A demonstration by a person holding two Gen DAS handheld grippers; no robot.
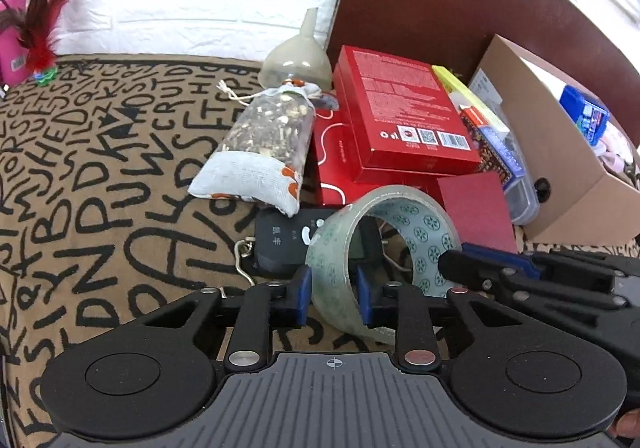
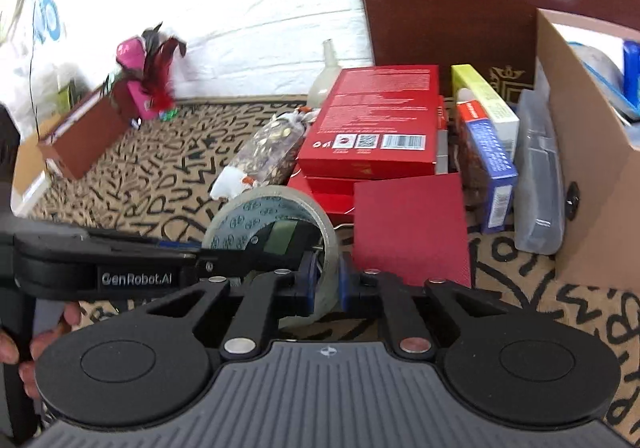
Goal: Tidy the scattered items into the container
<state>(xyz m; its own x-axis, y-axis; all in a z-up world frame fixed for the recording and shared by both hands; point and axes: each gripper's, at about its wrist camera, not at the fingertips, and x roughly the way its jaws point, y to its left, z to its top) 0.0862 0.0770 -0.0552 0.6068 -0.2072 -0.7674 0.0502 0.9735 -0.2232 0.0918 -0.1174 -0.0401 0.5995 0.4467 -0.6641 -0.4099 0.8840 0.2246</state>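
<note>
both sets of jaws are clamped on the wall of the clear tape roll [image 1: 384,248]: the left gripper [image 1: 332,298] on its near left side, the right gripper [image 2: 325,284] on the opposite side. it stands on edge on the letter-patterned cloth [image 1: 120,187], near the front edge, just before the red boxes [image 1: 404,107]. the cardboard box [image 1: 568,151] sits at the cloth's right edge.

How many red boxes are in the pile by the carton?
2 for sure. The barcode box lies on top; the squiggle box lies under it. The dark red square in front looks flat, so it is not counted. More may hide beneath.
</note>
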